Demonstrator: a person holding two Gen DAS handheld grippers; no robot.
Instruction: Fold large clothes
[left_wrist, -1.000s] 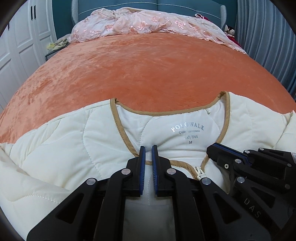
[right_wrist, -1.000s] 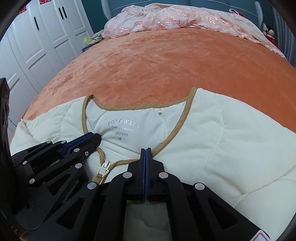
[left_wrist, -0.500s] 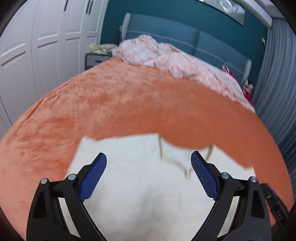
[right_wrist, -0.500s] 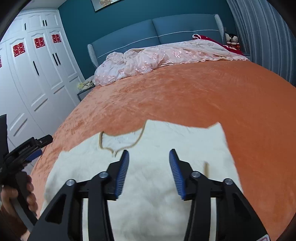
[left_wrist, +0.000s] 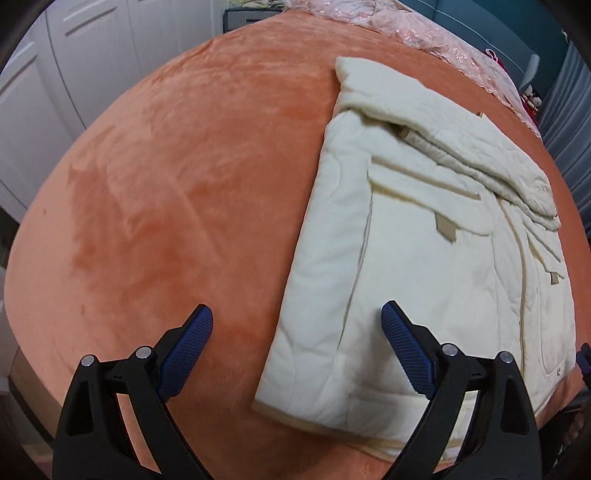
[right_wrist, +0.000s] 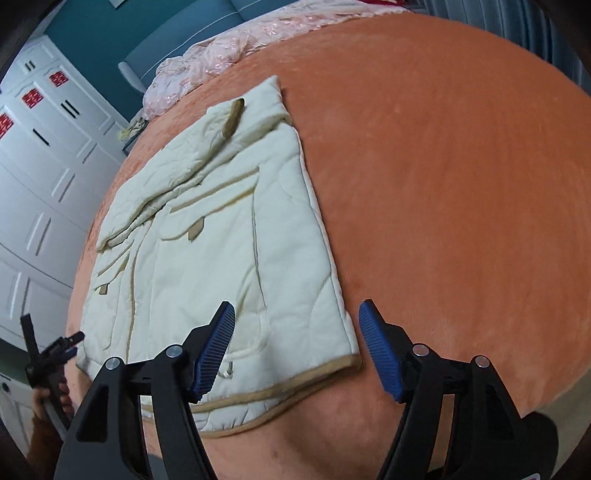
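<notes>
The left gripper hangs over the near edge of a bed, its two blue-padded fingers spread wide with nothing between them but bare bedspread and the near left corner of a jacket below. The right gripper is also empty; its jaws are opening, and the jacket's near right corner, trimmed in tan binding, lies underneath the gap without touching either pad.

The cream quilted jacket lies flat on the orange velvet bedspread, folded into a long narrow rectangle that runs away from the viewer toward the head of the bed. Its sleeves are laid across the upper half (one tan cuff shows at the far end in the right wrist view), and small tan pocket tabs mark its front. The hem nearest the viewer curves along the bed's edge.

In the right wrist view, a hand in an orange-brown sleeve grips the handle of the other tool at the lower left. Beyond the jacket, a rumpled pink lace coverlet rests against a blue headboard, and white wardrobe doors stand to the left.
</notes>
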